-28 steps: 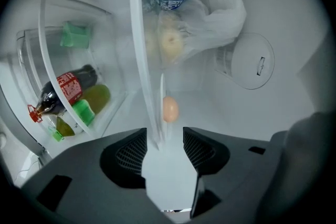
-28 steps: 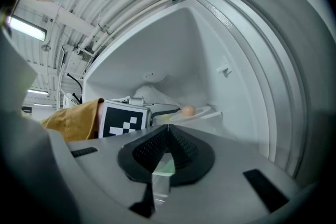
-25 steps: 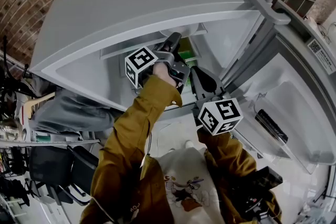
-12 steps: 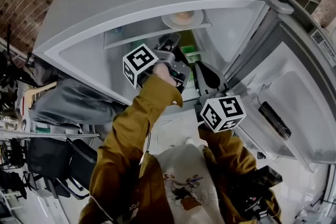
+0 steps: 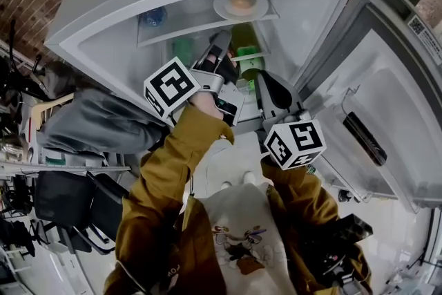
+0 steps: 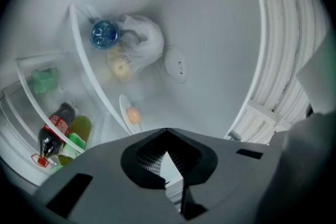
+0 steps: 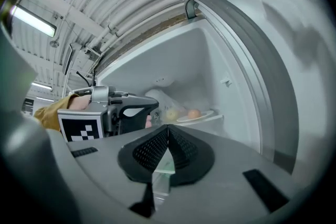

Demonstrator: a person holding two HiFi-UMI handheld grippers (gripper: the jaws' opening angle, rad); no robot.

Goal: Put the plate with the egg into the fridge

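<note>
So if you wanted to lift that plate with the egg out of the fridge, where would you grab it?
Probably the near rim of the plate, coming straight in from the open door side. It lies flat on the top shelf with the egg loose in its middle, so a level pinch on the thin rim should keep the egg from rolling.

Head view: green containers (image 5: 243, 46) half hidden behind left gripper (image 5: 222, 41); fridge door (image 5: 387, 100) cut off at right edge.
Left gripper view: plate (image 6: 124, 113) edge-on, partly behind shelf lip (image 6: 94, 86); white bag (image 6: 146, 42) hazy, contents unclear; cola bottle (image 6: 52, 131) label too small to read.
Right gripper view: white bag partly behind left gripper.
</note>
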